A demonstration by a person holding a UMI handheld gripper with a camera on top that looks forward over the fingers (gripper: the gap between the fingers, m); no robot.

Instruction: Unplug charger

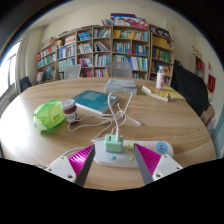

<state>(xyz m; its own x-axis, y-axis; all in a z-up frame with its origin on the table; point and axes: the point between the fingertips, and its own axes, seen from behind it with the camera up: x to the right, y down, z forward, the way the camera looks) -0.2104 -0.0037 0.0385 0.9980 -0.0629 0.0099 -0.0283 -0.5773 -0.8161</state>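
Two jaws (113,160) spread wide, gripping nothing, green charger (114,144) between them near round table's (40,140) front edge

We see a warmly lit room; daylight enters by the window (10,72) at far left. The table (40,138) shows soft, faint shadows. Fisheye bending curves the far bookshelves (105,52), slightly soft.

The round table (40,120) looks like smooth, faintly glossy pale wood. On it, a crinkled shiny plastic green bag (47,115) and a matt-covered teal book (92,99).
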